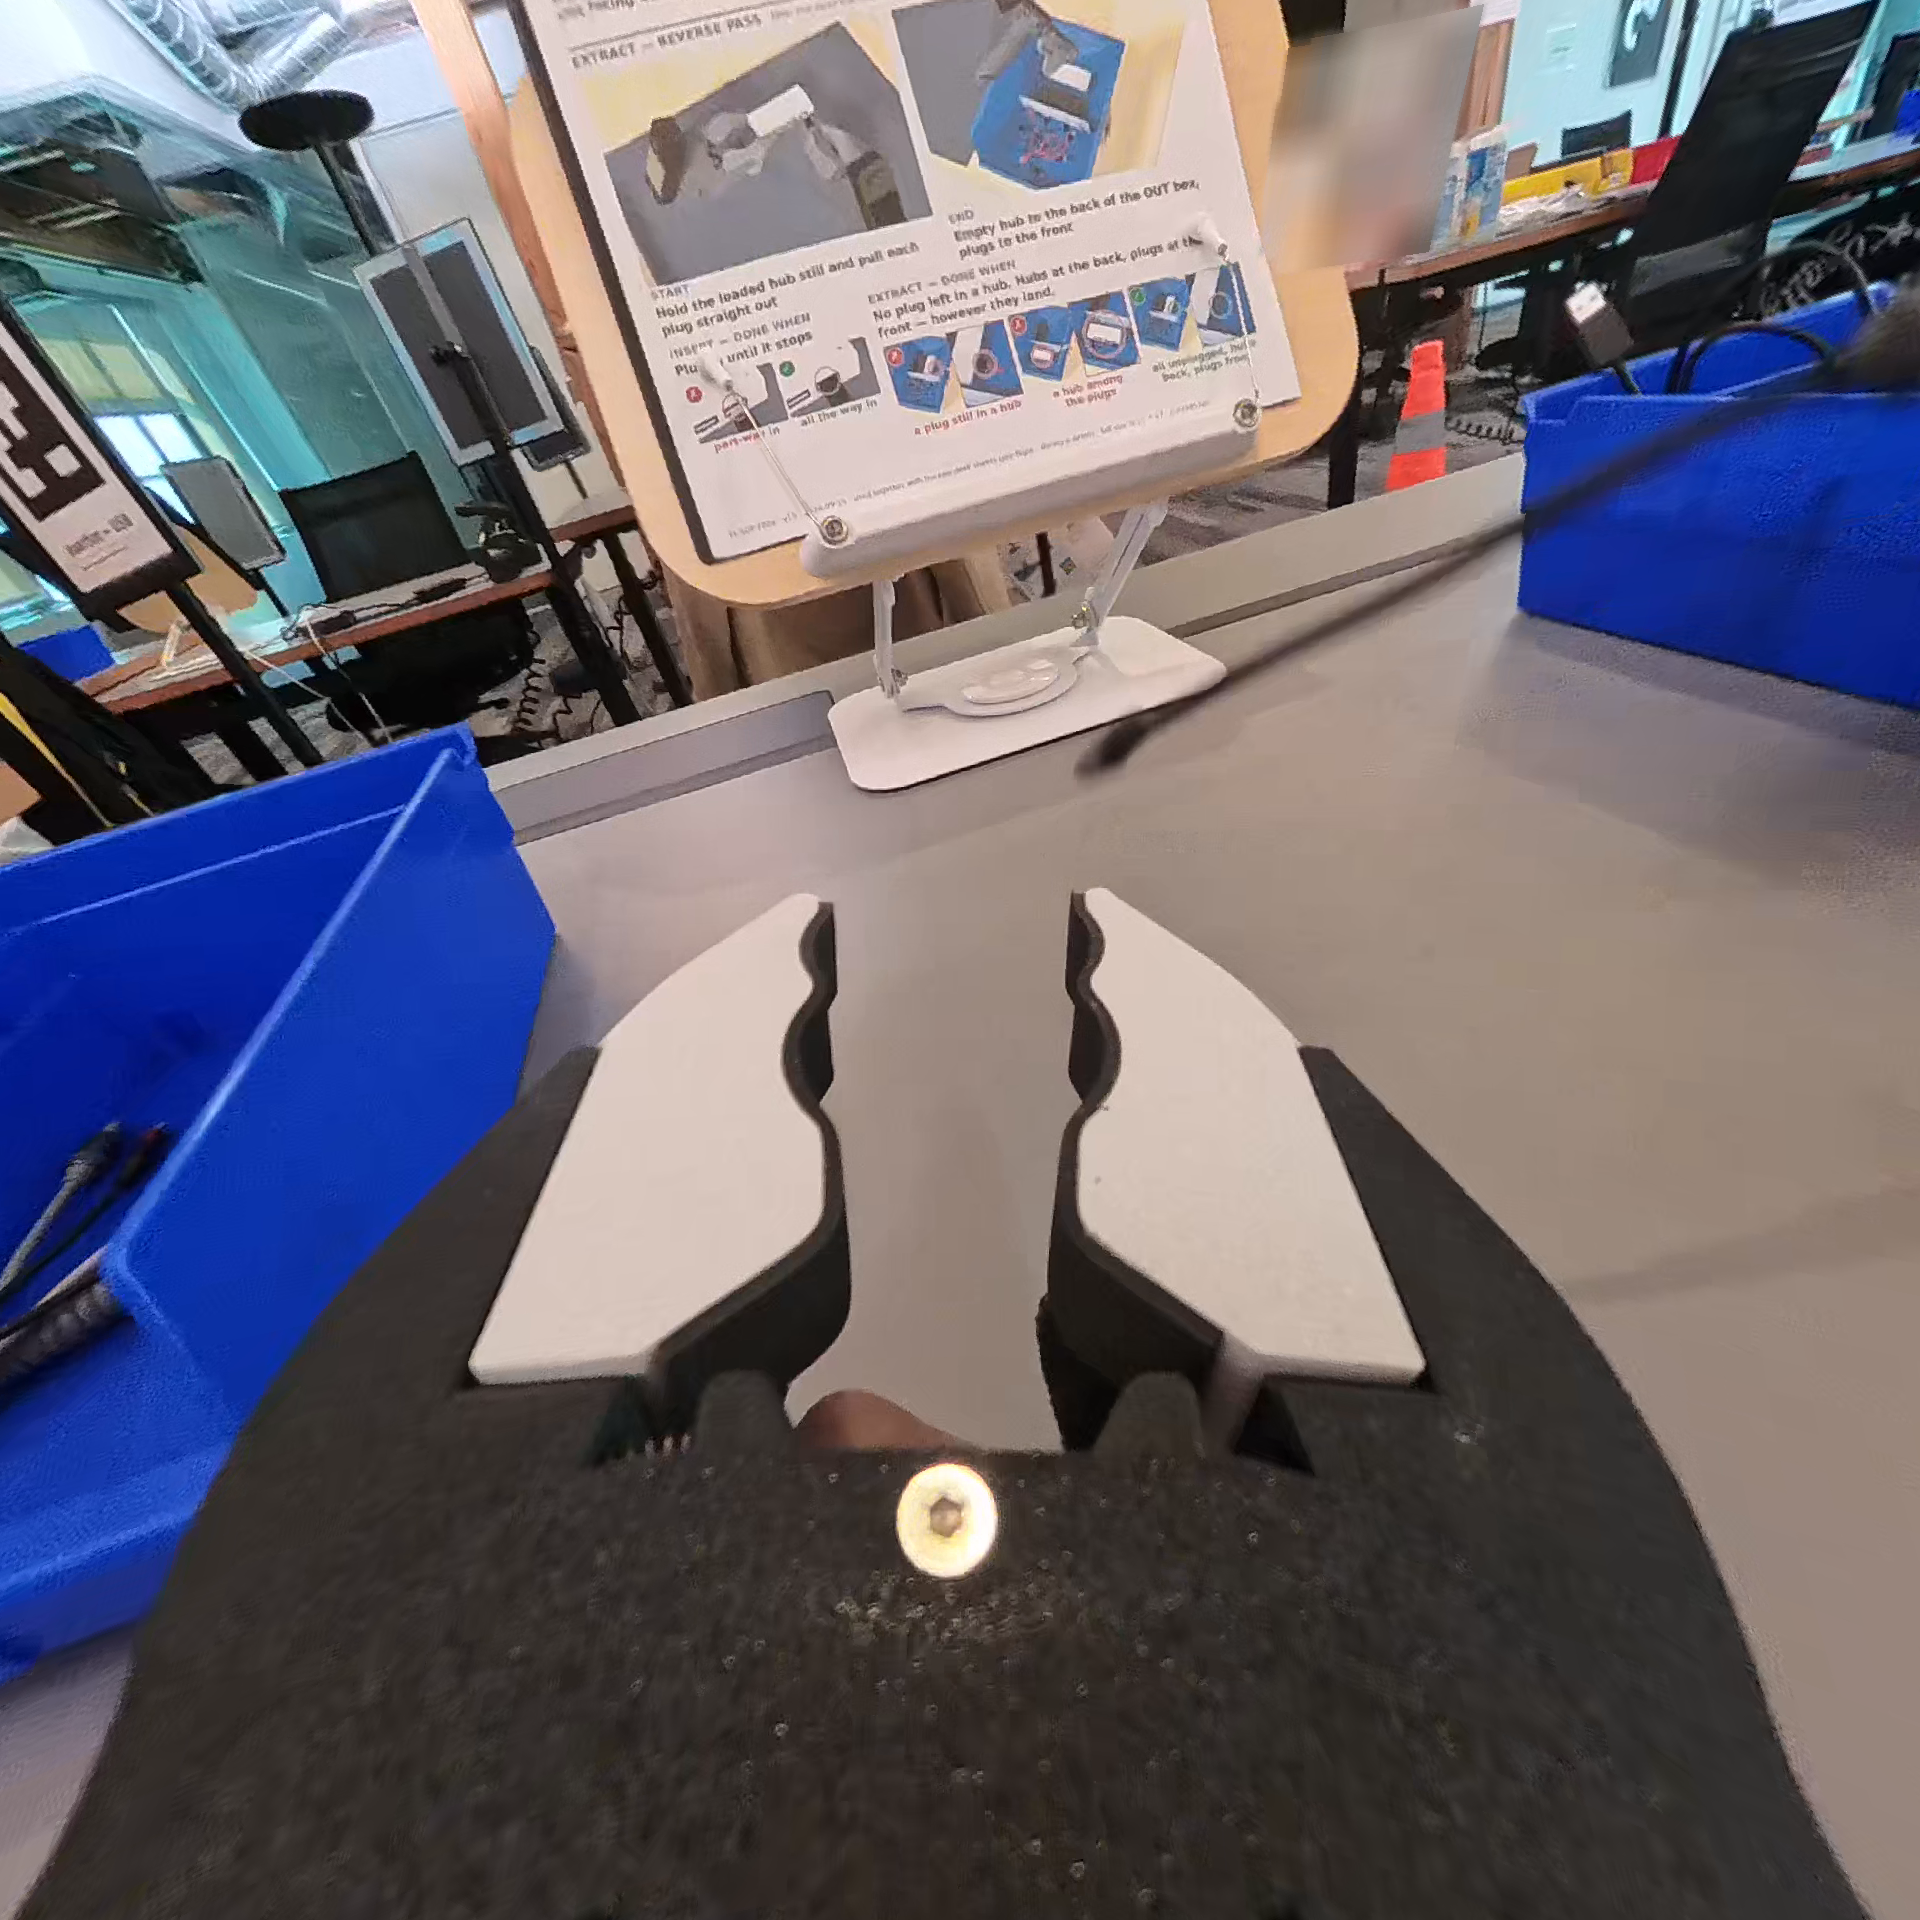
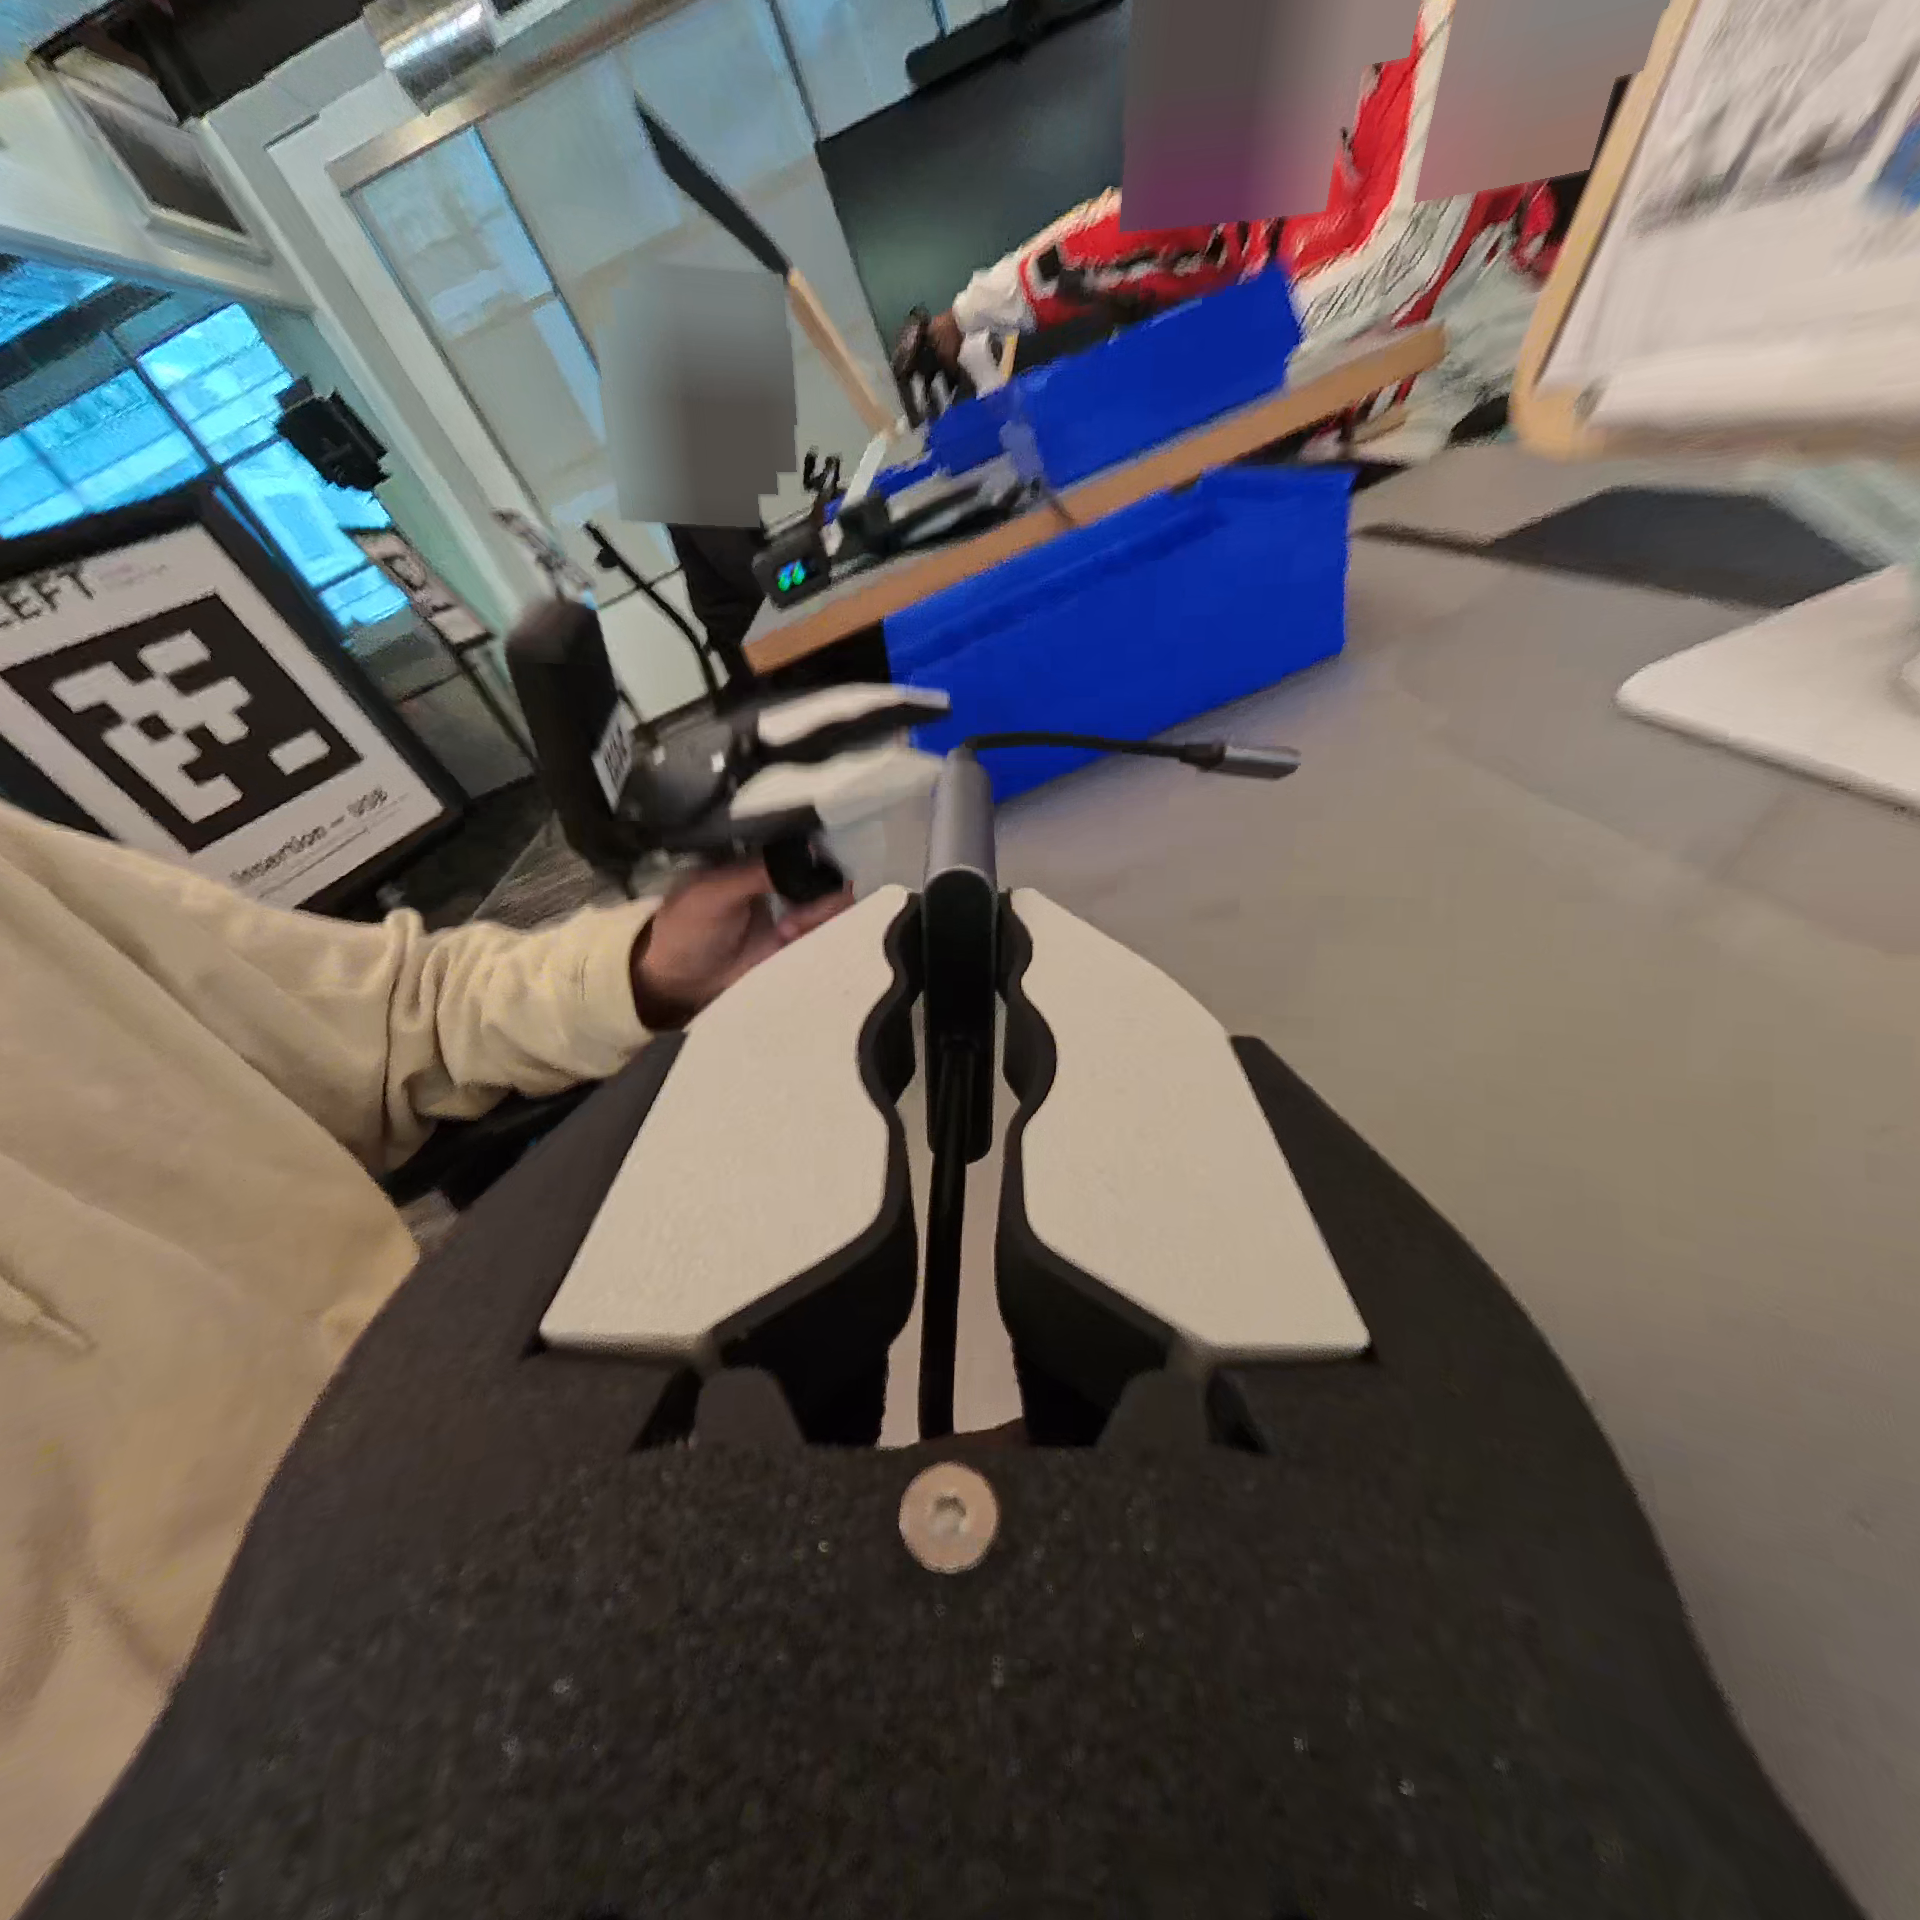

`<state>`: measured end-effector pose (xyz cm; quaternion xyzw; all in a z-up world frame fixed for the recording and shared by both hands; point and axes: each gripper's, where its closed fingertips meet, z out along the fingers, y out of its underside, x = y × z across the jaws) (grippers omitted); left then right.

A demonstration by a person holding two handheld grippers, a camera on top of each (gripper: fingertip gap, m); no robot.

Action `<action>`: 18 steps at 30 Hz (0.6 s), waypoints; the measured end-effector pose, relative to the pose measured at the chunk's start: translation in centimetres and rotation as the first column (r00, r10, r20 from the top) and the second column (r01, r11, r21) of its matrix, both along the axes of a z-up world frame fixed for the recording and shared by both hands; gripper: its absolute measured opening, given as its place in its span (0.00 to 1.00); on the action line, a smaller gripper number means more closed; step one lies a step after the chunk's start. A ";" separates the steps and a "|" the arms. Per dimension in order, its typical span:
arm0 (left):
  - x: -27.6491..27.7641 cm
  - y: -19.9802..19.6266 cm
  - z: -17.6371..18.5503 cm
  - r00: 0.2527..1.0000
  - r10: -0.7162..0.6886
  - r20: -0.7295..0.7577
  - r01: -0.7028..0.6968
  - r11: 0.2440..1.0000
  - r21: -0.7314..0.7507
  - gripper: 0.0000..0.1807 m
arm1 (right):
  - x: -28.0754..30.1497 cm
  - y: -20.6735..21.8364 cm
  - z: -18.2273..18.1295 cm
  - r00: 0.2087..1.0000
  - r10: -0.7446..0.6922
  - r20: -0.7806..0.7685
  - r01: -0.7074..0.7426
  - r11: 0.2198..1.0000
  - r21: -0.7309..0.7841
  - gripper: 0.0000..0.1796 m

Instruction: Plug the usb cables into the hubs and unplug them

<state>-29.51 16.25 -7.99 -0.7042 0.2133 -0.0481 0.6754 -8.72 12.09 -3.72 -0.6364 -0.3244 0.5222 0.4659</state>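
First, the left wrist view: the left gripper [image 1: 951, 935] hangs low over a grey table [image 1: 1351, 1039], its two white fingers [image 1: 707, 1122] spread apart with nothing between them. A blue bin [image 1: 260, 1039] sits just to its left with thin cables [image 1: 73, 1195] inside. Another blue bin [image 1: 1714, 520] stands far right, with a USB plug [image 1: 1595, 322] above its rim. Straight ahead, a printed instruction sheet [image 1: 914, 239] rests on a white stand [image 1: 1018, 686].

Next, the right wrist view: the right gripper [image 2: 958, 914] is clenched on a black USB plug [image 2: 958, 997], whose cable [image 2: 940, 1278] runs back between the fingers. A grey hub [image 2: 961, 816] extends forward from the plug above the table, its short lead ending in a connector [image 2: 1247, 758]. To the left, a hand [image 2: 717, 935] in a cream sleeve [image 2: 364, 1039] holds the other gripper
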 end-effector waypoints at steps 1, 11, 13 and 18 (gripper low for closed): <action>0.2 -0.1 -0.3 1.000 -0.017 -0.008 0.017 1.000 -0.006 0.23 | 1.1 -0.2 1.8 0.999 -0.041 -0.013 0.041 0.999 0.032 0.07; 0.8 0.1 -1.3 0.996 -0.085 -0.012 0.085 0.995 -0.055 0.24 | 19.5 -0.2 16.4 0.768 -0.414 0.488 0.331 0.910 0.252 0.07; 1.1 0.1 -1.5 0.995 -0.095 -0.018 0.093 0.994 -0.065 0.24 | 22.3 0.4 16.9 0.688 -0.383 0.616 0.316 0.923 0.220 0.07; 1.9 0.2 -1.9 0.992 -0.099 -0.076 0.094 0.994 -0.057 0.25 | 24.4 3.0 13.9 0.613 -0.154 0.775 0.262 0.965 -0.015 0.07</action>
